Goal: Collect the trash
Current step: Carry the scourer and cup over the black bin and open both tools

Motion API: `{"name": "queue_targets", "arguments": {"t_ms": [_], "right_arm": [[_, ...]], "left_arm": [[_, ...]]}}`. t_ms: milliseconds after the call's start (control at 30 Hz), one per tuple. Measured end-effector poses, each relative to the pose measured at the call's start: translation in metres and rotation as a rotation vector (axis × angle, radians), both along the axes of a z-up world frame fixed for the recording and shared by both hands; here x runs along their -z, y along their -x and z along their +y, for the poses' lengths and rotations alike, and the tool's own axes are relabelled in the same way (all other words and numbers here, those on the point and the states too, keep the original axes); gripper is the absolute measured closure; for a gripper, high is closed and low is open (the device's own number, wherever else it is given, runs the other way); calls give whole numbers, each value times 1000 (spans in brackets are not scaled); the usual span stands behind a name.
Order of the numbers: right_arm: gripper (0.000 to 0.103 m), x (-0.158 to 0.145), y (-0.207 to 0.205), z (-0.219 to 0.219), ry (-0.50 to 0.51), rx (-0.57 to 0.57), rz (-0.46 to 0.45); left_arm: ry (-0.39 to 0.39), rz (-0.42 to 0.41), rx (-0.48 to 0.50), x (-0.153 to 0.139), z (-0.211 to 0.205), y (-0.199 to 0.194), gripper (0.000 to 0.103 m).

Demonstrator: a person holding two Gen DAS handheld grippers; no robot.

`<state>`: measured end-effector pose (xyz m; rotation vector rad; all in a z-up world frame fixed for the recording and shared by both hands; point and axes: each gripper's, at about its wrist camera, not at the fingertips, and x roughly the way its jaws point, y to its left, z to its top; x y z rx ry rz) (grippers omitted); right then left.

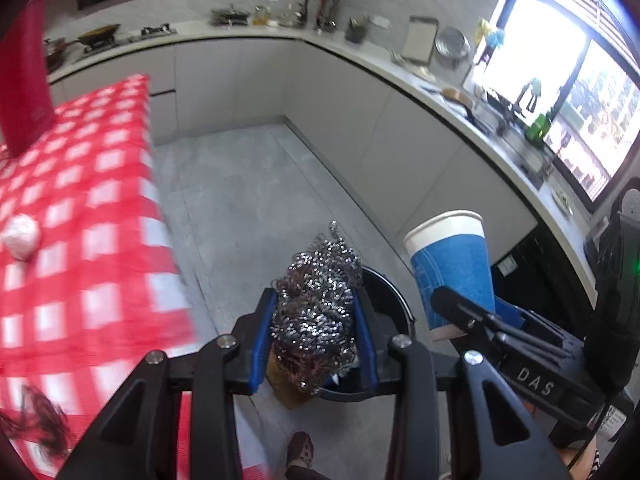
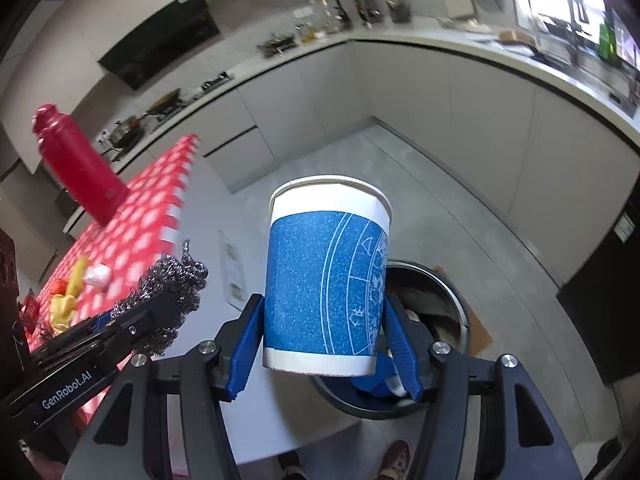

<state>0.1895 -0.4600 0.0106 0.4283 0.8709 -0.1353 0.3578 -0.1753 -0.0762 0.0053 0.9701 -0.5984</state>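
Note:
My left gripper [image 1: 316, 300] is shut on a steel wool scourer [image 1: 316, 304], a shiny grey tangle, held above the floor beside the table. The scourer [image 2: 172, 280] and the left gripper [image 2: 160, 300] also show at the left of the right wrist view. My right gripper [image 2: 324, 312] is shut on a blue and white paper cup [image 2: 324, 280], upright between the blue pads. The cup [image 1: 452, 268] hangs to the right in the left wrist view. Below both stands a dark round trash bin [image 2: 444, 312], partly hidden, with waste inside; its rim [image 1: 384, 296] shows behind the scourer.
A table with a red checked cloth [image 1: 80, 220] lies to the left, bearing a white crumpled ball [image 1: 22, 236], a red bottle [image 2: 76, 164] and yellow scraps [image 2: 66, 300]. Kitchen counters [image 1: 400, 68] run along the back and right. A person's shoes [image 1: 300, 450] stand below.

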Motion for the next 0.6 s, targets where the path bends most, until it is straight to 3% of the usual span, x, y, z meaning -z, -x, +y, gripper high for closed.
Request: {"name": "queue_targets", "arguments": {"t_ms": [367,600], "right_arm": [[42,82,5,-52,-37,-23,162],[39,107,-12,-60,-55,-71,209]], "left_arm": [[-75,129,-12,67,-51,-3,64],[-115,154,-48,85,-66,-11,57]]}}
